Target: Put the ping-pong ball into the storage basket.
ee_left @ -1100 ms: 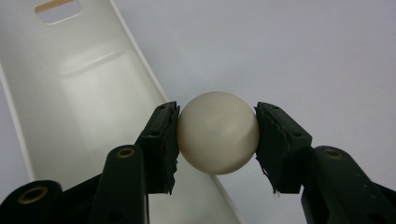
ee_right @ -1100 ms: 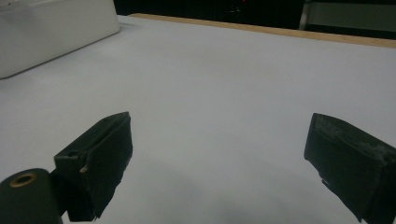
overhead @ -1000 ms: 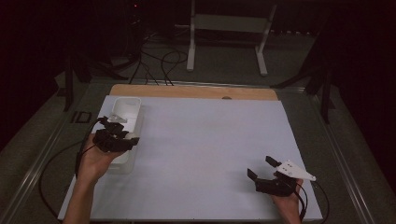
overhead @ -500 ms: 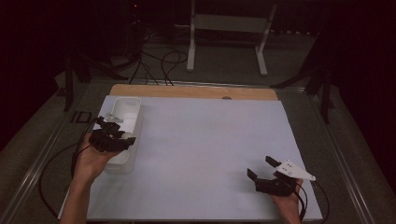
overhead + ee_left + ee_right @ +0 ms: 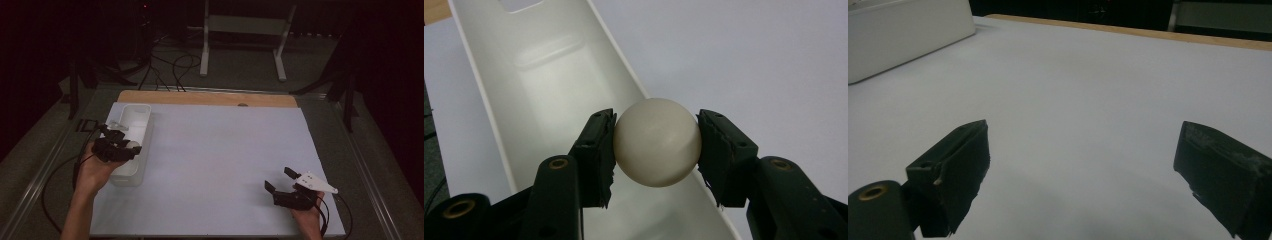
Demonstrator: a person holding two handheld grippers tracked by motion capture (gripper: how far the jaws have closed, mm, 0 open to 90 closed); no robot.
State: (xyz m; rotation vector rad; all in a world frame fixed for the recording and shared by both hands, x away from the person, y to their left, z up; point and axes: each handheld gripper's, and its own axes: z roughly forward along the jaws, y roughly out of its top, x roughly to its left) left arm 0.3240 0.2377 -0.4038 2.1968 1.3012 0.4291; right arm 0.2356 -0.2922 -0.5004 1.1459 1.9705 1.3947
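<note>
A cream ball [image 5: 656, 145] is pinched between the pads of my left gripper [image 5: 656, 117], which is shut on it. In the left gripper view the ball hangs over the right-hand wall of a long white tray [image 5: 549, 75]. From above, my left gripper [image 5: 132, 147] hovers over the near half of that tray [image 5: 137, 109] at the table's left side. My right gripper [image 5: 277, 178] rests near the front right of the table. It is open, and the right gripper view has only white tabletop between its fingertips [image 5: 1083, 165].
A white sheet [image 5: 220, 150] covers the table, with a wooden strip [image 5: 210, 97] along the far edge. The tray's side [image 5: 903, 30] appears far left in the right gripper view. Cables trail off the left edge; a metal stand [image 5: 245, 30] is behind the table.
My left gripper has drifted slightly leftward over the tray with the ball still in it. The right hand has stayed still.
</note>
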